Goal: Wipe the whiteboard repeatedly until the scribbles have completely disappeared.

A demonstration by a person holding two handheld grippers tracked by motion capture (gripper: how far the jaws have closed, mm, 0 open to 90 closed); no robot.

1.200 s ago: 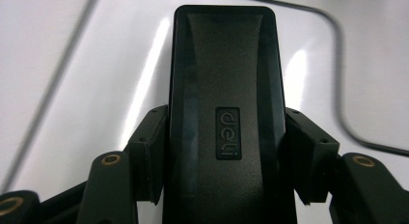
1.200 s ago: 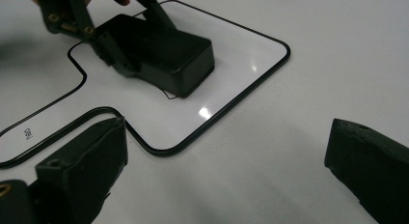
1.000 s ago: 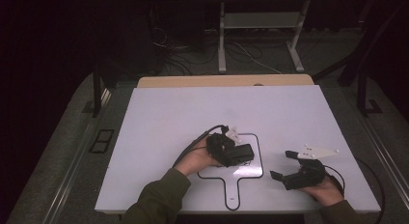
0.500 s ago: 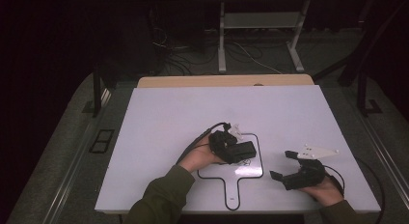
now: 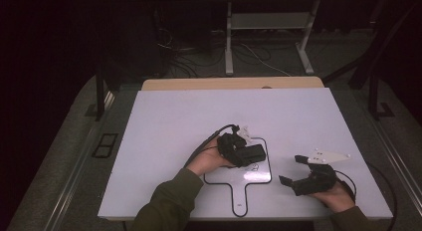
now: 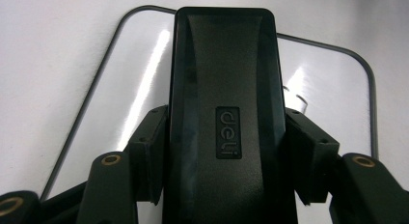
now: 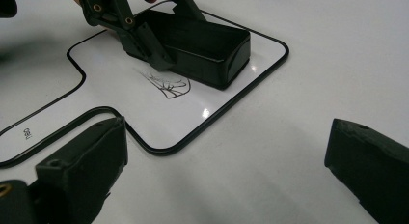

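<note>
Left gripper [image 5: 247,152] down on the small whiteboard [image 5: 261,172], jaws clenched on both long sides of a black eraser block [image 5: 251,152]. Seen along its own jaws: block [image 6: 224,113] pinched tight between the two pads, "deli" stamped on its top, far end pointing to 12 o'clock over the board's dark rounded border [image 6: 106,84]. Block sitting flat on the board, in its upper half, toward 12 o'clock from the handle tab. Left hand [image 5: 209,159] wrapped round the gripper body, green sleeve [image 5: 166,203] coming in from 6 o'clock.

Scribble [image 7: 169,84] of marker lines lying just beside the block, at 7 o'clock from it in the right gripper view; block [image 7: 202,43] there up at 11 o'clock, with the left gripper's jaws on its sides. Small "deli" print [image 7: 26,133] on the handle strip at 9 o'clock.

Right gripper [image 5: 296,169] off the board, at 3 o'clock from it, near the table's front edge, jaws released and spread wide, nothing between them, bare white tabletop [image 7: 270,147] in the gap. Right hand [image 5: 338,195] cupping it from below, grey plate [image 5: 326,157] on top.
</note>
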